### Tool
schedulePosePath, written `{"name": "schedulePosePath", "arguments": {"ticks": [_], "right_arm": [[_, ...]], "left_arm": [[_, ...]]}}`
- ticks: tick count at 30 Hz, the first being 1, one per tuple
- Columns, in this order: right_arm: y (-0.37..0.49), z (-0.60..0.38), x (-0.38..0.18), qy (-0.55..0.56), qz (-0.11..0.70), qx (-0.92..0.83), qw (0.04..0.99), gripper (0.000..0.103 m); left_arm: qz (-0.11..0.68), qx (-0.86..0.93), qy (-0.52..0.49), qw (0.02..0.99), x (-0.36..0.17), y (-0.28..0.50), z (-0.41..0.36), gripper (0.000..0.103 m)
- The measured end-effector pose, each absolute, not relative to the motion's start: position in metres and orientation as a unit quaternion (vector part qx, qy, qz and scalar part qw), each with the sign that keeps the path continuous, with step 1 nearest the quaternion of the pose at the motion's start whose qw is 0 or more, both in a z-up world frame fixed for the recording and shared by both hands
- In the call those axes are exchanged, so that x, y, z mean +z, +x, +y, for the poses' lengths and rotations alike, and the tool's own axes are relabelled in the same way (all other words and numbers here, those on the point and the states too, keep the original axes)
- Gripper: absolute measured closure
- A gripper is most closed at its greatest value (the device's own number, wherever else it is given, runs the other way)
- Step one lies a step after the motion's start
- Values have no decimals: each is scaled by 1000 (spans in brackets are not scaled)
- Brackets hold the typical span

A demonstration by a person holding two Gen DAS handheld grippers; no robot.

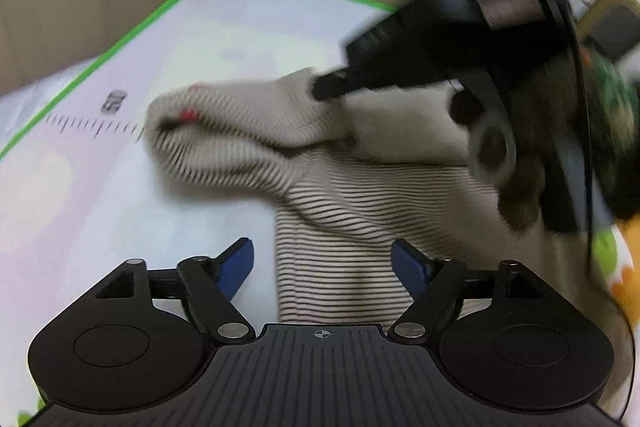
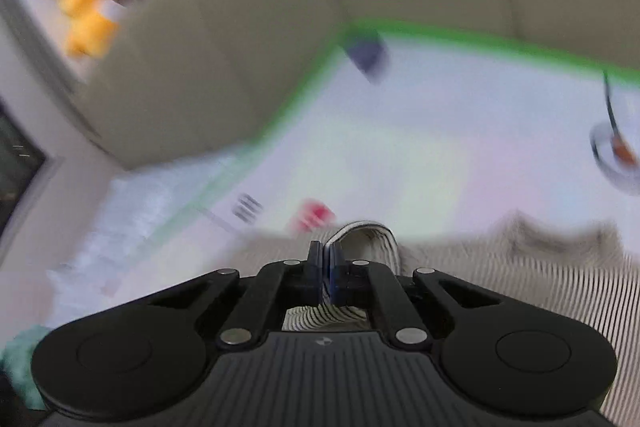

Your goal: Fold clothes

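Striped top [image 1: 340,227] lies on the green-edged mat [image 1: 80,187], bunched toward 12 o'clock of the left tongs [image 1: 324,261]. Left tongs apart, nothing between the pads, cloth edge just below. Right tongs [image 2: 326,267] clamped on a fold of the top, lifting it at approx 1 o'clock in the left view. Best: keep the right pinch tight, bring the left down onto the near hem and close before pulling, so the fold lands flat w/o dragging.

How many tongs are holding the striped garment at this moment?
1. The right tongs are shut on a fold of the striped garment; the left tongs are open above it.
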State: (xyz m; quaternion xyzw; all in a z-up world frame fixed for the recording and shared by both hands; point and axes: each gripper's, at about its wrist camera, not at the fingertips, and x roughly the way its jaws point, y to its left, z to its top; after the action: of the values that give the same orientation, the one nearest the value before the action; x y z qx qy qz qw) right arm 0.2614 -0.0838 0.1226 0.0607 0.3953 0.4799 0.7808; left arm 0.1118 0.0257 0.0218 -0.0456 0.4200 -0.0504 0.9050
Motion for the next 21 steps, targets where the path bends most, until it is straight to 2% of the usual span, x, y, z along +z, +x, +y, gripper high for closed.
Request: {"name": "schedulePosePath", "arguments": {"ticks": [4, 10, 17, 21], "right_arm": [[257, -118, 163, 72, 362, 493, 788, 100], [266, -152, 146, 60, 379, 430, 817, 100], [295, -242, 171, 120, 314, 364, 869, 100], [295, -283, 156, 112, 317, 323, 885, 100]], "left_arm": [[388, -73, -29, 918, 29, 112, 21, 13], [391, -74, -39, 917, 28, 133, 9, 11], [390, -127, -55, 910, 32, 138, -16, 8], [377, -139, -43, 915, 35, 142, -25, 8]]}}
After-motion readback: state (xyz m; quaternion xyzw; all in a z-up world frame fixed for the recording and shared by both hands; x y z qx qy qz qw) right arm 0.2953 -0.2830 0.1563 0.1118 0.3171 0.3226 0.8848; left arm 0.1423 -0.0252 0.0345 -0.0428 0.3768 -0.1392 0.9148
